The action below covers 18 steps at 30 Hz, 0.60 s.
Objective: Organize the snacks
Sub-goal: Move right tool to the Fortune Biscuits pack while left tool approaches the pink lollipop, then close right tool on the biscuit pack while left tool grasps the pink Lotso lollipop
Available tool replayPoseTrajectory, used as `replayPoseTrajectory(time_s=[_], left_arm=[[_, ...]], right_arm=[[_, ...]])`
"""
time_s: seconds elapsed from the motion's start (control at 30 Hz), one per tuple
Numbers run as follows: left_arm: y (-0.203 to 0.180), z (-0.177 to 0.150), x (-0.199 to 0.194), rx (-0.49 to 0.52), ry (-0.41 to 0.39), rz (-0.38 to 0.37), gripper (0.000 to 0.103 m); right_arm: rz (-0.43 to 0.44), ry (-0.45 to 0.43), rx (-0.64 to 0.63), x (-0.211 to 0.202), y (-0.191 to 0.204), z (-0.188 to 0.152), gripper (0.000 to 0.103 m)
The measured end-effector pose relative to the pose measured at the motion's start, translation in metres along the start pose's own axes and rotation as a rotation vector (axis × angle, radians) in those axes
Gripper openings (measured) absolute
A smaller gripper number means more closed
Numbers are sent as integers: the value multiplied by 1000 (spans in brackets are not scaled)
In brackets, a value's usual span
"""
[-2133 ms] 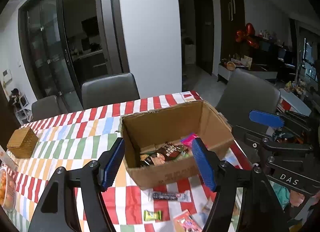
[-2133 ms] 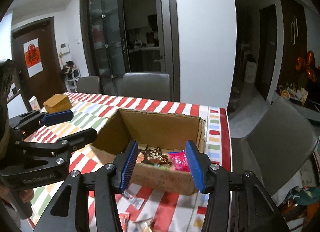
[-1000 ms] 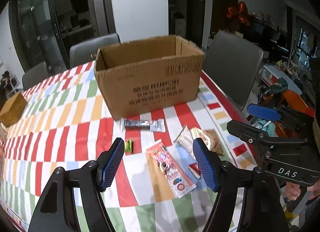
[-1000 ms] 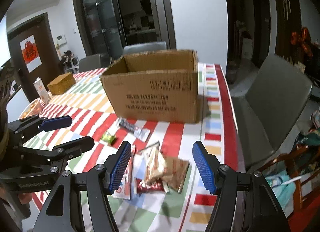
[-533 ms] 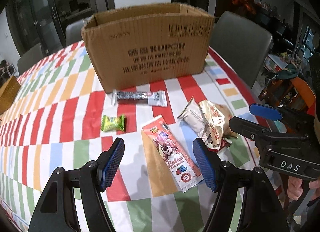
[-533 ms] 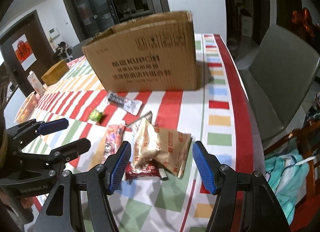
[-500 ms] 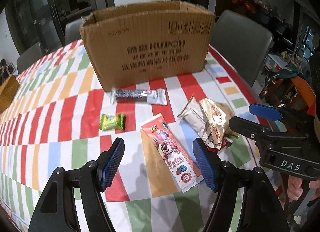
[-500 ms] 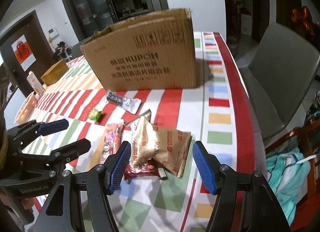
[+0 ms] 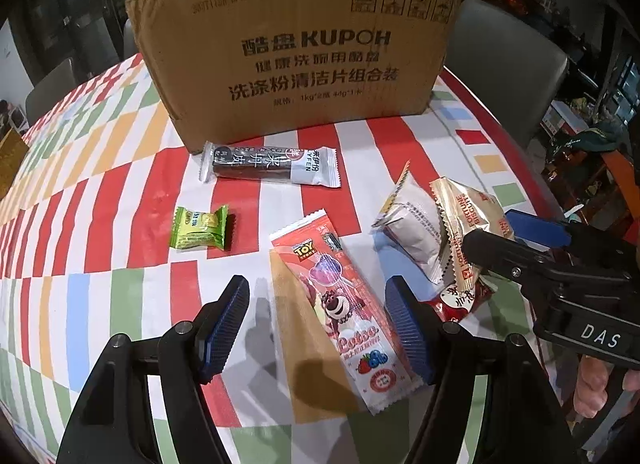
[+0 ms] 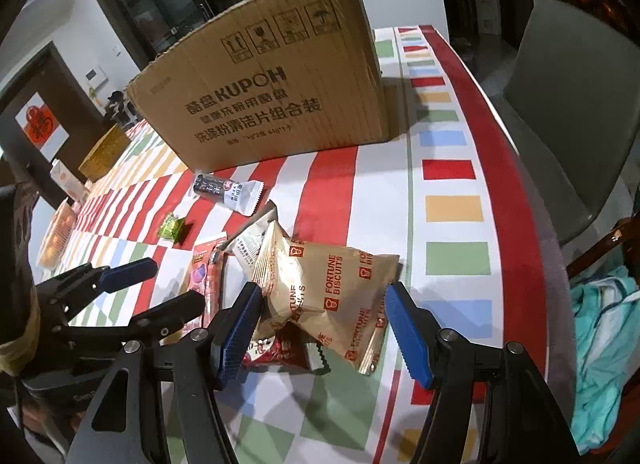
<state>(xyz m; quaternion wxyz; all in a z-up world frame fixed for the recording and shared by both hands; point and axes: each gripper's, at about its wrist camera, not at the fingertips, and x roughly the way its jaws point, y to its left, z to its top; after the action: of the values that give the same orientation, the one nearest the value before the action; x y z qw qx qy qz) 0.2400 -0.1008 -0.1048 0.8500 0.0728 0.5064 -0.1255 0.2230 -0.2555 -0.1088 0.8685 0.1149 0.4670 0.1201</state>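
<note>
Crinkled foil biscuit packet (image 10: 336, 284) beside corrugated cardboard box (image 10: 272, 96).

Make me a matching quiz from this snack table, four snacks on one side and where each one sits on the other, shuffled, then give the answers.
Column one:
1. green candy
2. dark snack bar
3. pink lollipop pack
4. Fortune Biscuits bag

Column two:
A. between the open right tongs
B. closest to the cardboard box
C. between the open left tongs
D. alone on the striped tablecloth, left of the other wrappers

Pairs: 1-D, 2-B, 3-C, 4-A
</note>
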Motion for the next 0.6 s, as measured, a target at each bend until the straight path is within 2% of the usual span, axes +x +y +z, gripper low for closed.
replayPoseTrajectory(time_s=[0.2, 0.4, 0.47, 0.6], left_arm=[[0, 4, 12, -18, 22, 2, 68], [1, 6, 22, -46, 54, -17, 48], [0, 6, 21, -36, 49, -9, 36], [1, 5, 19, -41, 46, -32, 30]], right_arm=[[0, -3, -6, 5, 0, 0, 65], [-7, -3, -14, 6, 2, 1, 64], [-7, -7, -19, 6, 3, 1, 56], [-8, -18, -23, 2, 4, 2, 47]])
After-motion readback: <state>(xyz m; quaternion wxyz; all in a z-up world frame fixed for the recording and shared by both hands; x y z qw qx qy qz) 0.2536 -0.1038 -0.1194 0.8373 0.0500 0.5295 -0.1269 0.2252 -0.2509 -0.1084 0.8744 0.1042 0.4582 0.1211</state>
